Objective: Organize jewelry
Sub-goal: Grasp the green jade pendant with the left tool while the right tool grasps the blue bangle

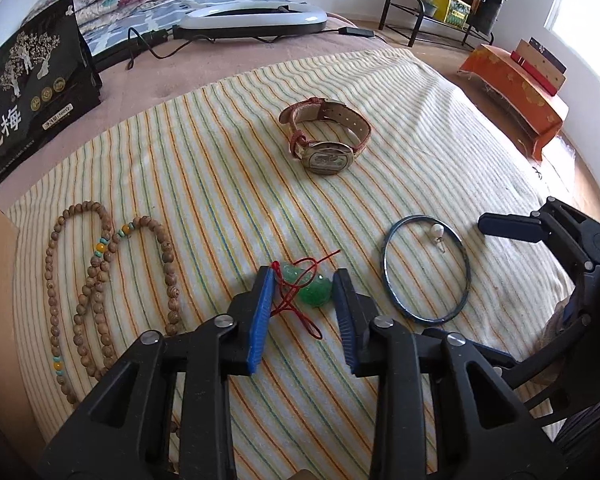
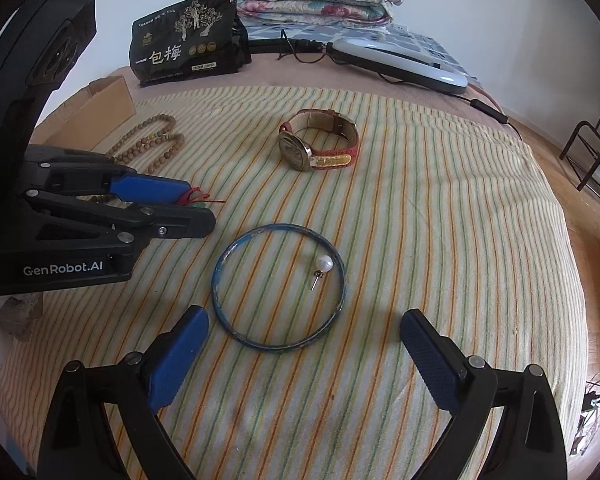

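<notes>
Jewelry lies on a striped cloth (image 2: 420, 208) over a bed, left hand-held gripper (image 1: 304, 280) spread around a jade pendant (image 1: 314, 290), right hand-held gripper (image 2: 304, 332) spread.

Daylit room, even exposure, strong fisheye distortion in both views.
Light enters from the window (image 1: 580, 16), which is blown out to white. Shadows on the striped cloth (image 2: 440, 220) are soft and faint. The centre is sharp; straight lines bow outward and the corners fall to black vignette.
</notes>
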### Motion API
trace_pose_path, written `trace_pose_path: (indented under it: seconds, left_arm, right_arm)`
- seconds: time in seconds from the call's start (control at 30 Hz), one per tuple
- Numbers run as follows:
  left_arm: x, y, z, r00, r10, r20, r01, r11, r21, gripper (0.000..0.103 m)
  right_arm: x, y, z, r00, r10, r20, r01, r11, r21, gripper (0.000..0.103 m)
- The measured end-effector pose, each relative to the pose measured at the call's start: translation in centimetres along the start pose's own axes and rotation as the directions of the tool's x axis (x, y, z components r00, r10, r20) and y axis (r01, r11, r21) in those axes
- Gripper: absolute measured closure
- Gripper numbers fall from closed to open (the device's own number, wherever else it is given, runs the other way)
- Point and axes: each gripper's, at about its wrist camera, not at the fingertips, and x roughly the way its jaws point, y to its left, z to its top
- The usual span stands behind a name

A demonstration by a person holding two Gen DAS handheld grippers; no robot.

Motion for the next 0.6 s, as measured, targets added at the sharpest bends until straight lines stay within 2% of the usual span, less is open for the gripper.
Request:
trace_pose_path:
  seconds: [0.27, 0.3, 0.37, 0.5, 0.6]
  left_arm:
    - [0.0, -0.1, 0.0, 1.000, 0.013, 0.012, -0.013, 1.000, 0.015, 0.076]
    - [0.0, 0.0, 0.0, 1.000, 0.018, 0.013, -0.018, 1.000, 0.012, 0.085]
    - [0.0, 0.3, 0.0, 1.000, 0.014, 0.011, -0.014, 1.000, -0.002, 0.085]
    - [-0.1, 0.4, -0.1, 1.000, 0.006, 0.015, -0.006, 1.000, -0.009, 0.085]
    - [-0.1, 0.5, -0.1, 1.000, -0.003, 0.015, 0.004, 1.000, -0.015, 0.085]
  right_arm:
    - [0.8, 0.5, 0.4, 1.000, -0.026, -0.003, 0.026, 0.999, -0.023, 0.003]
    - [0.9, 0.7, 0.5, 1.000, -0.031, -0.004, 0.031, 0.999, -0.031, 0.004]
    - [1.0, 0.9, 0.6, 1.000, -0.027, -0.006, 0.026, 0.999, -0.039, 0.007]
    - [0.7, 1.3, 0.8, 1.000, -0.009, 0.002, 0.009, 0.998, -0.061, 0.028]
    - [0.6, 1.4, 0.8, 1.000, -0.010, 0.000, 0.010, 0.998, -0.059, 0.029]
